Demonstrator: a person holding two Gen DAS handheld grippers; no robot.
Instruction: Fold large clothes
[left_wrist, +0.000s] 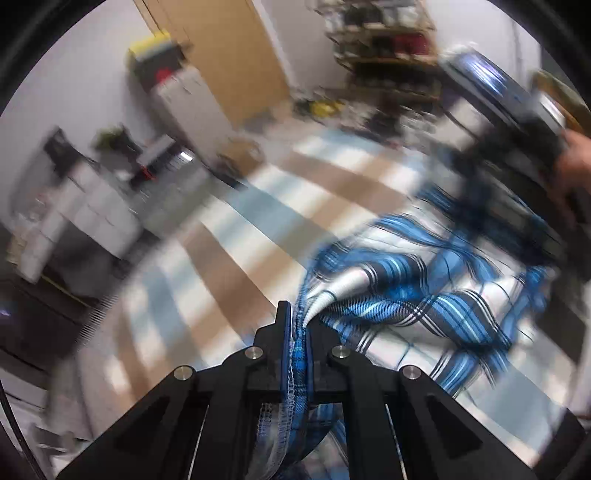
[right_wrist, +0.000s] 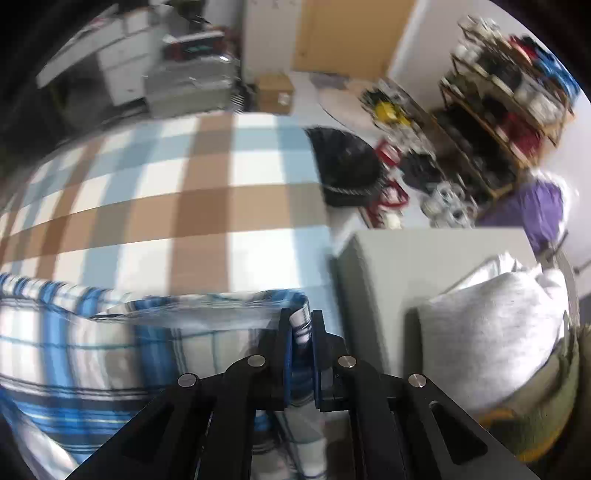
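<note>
We are pinching the blue plaid garment (left_wrist: 399, 295) in both the left gripper (left_wrist: 297, 328) and the right gripper (right_wrist: 301, 325), over the checked bedspread (right_wrist: 207, 206), with 0 folds visibly finished and folding apparently just starting.

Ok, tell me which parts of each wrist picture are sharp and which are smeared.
Left wrist view: the left claw and the pinched plaid shirt edge are crisp; the checked bedspread and room smear diagonally, and the right claw at upper right is a blur. Right wrist view: milder blur, with the right claw sharp and the shelf soft; both views bulge at the rim.
</note>
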